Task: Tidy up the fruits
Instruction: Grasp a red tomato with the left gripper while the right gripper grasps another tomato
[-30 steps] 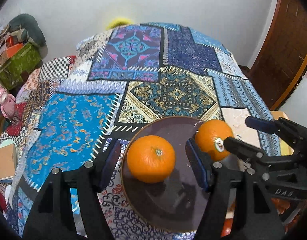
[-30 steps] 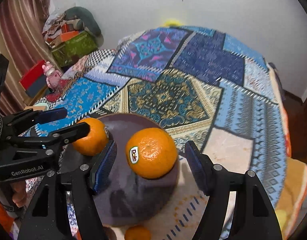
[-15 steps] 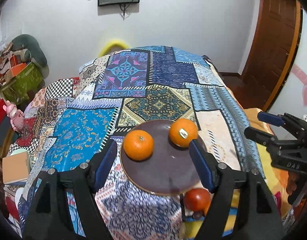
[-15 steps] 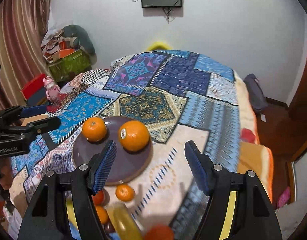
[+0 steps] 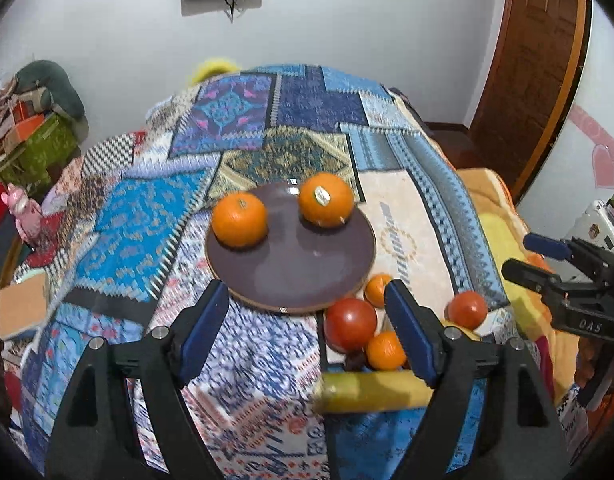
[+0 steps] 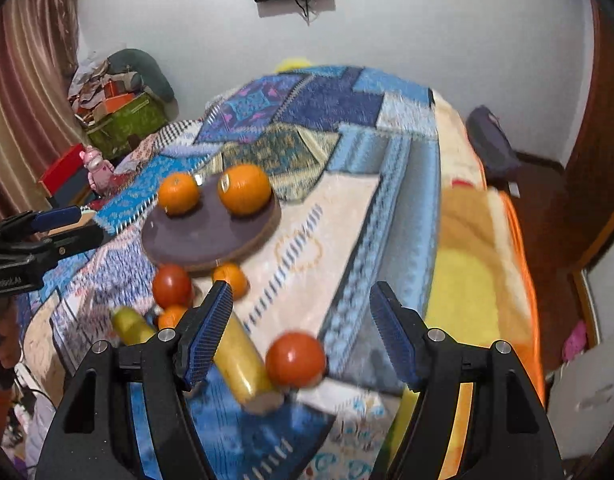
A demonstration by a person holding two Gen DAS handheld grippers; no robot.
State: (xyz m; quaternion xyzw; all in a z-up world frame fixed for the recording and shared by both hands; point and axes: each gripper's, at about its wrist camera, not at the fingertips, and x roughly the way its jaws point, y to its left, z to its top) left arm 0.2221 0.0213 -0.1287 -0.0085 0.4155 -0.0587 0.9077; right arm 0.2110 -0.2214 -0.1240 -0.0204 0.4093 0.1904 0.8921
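A dark round plate (image 5: 299, 276) (image 6: 187, 240) lies on the patchwork bedspread and holds two oranges, one on the left (image 5: 239, 220) (image 6: 178, 199) and one with a sticker (image 5: 326, 199) (image 6: 245, 189). Near the plate's front edge lie two tomatoes (image 5: 350, 329) (image 5: 467, 309), small oranges (image 5: 378, 288) (image 5: 385, 350) and a yellow fruit (image 5: 371, 392) (image 6: 243, 364). My left gripper (image 5: 307, 332) is open and empty, short of the plate. My right gripper (image 6: 301, 334) is open and empty above a tomato (image 6: 295, 358).
The patchwork bedspread (image 5: 267, 152) covers the bed. Boxes and bags (image 5: 31, 120) are piled at the left wall. A wooden door (image 5: 535, 68) stands on the right. An orange and yellow blanket (image 6: 479, 264) hangs over the bed's right side.
Both grippers have pulled back and up from the plate, leaving an orange each on it. The loose fruit in front of the plate has come into view.
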